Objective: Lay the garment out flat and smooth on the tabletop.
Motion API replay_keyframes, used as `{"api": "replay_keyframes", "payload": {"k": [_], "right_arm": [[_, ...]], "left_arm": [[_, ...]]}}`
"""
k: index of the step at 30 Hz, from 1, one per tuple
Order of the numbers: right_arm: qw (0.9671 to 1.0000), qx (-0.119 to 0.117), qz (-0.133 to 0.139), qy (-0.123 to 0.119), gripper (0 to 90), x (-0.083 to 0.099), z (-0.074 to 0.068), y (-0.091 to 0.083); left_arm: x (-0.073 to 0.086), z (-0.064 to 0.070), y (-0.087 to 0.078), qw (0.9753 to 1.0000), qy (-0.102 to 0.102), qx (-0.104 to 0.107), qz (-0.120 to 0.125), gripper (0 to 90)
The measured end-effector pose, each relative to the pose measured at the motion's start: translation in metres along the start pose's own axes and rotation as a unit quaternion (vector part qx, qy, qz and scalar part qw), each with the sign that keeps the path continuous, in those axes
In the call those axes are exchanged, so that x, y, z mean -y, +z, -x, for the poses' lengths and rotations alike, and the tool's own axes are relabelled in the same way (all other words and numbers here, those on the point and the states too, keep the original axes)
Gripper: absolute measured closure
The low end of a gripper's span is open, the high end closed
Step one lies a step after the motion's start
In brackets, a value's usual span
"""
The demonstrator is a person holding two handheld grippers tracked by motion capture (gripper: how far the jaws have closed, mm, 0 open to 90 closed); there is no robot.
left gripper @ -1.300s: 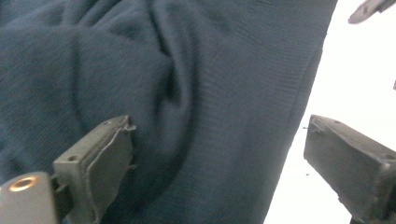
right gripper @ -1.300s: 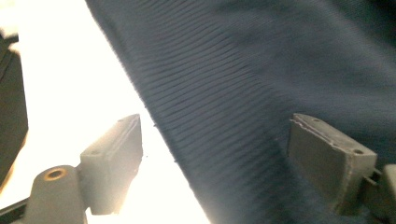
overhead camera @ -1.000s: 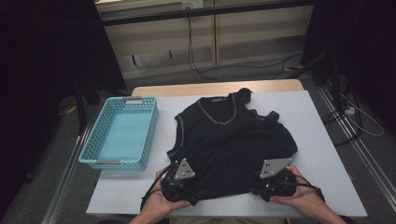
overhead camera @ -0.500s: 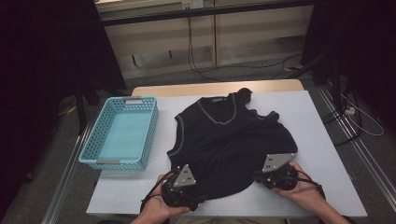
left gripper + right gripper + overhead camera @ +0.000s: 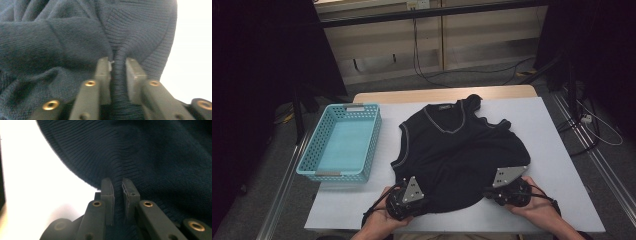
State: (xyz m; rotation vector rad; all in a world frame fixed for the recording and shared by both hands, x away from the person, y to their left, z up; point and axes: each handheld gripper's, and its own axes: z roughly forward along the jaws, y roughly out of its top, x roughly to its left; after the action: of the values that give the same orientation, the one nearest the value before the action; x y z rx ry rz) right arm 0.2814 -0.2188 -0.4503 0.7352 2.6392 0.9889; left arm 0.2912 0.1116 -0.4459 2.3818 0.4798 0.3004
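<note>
Left gripper (image 5: 408,197) clamped on the near hem of the dark vest (image 5: 457,150); its own view has a ridge of ribbed knit pinched between the two jaws, left gripper (image 5: 117,67). Right gripper (image 5: 507,187) likewise clamped on the hem at the vest's other near corner; in its view the jaws stand close together with a fold of ribbing caught between them, right gripper (image 5: 117,186). Each is held by a hand at the near edge, left hand (image 5: 379,222), right hand (image 5: 537,207).

Table (image 5: 557,150): pale top, vest spread over its middle and right, neck end away from the person, hem end near. Cloth rumpled, not flat; the far shoulder area is bunched.

Vest: dark knit, sleeveless, V-neck with a lighter trim line round the neck (image 5: 443,120) and down the armhole. Hem ribbed, seen close in both gripper views, vest (image 5: 62,37), vest (image 5: 162,157).

Basket (image 5: 343,145): light blue plastic, latticed walls, on the table's left side, just beside the vest but apart from it.

Grey three-cornered plates sit on top of both grippers. Cables trail from each toward the person.
</note>
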Motion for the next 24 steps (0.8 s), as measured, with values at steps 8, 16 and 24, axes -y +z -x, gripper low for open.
{"api": "replay_keyframes", "payload": {"k": [8,16,24], "right_arm": [[0.9995,-0.022,-0.009,-0.020,82.9,0.002,-0.013,-0.006],[0.9987,-0.044,-0.003,-0.025,83.0,0.006,-0.036,-0.016],[0.9971,-0.070,0.006,-0.031,71.3,0.005,-0.042,-0.019]], "left_arm": [[0.005,-0.002,-0.010,0.9985,-0.035,0.043,0.004,85.7],[0.018,0.005,-0.032,0.9963,-0.054,0.066,0.006,85.9],[0.020,0.000,-0.041,0.9958,-0.077,0.047,0.018,76.1]]}}
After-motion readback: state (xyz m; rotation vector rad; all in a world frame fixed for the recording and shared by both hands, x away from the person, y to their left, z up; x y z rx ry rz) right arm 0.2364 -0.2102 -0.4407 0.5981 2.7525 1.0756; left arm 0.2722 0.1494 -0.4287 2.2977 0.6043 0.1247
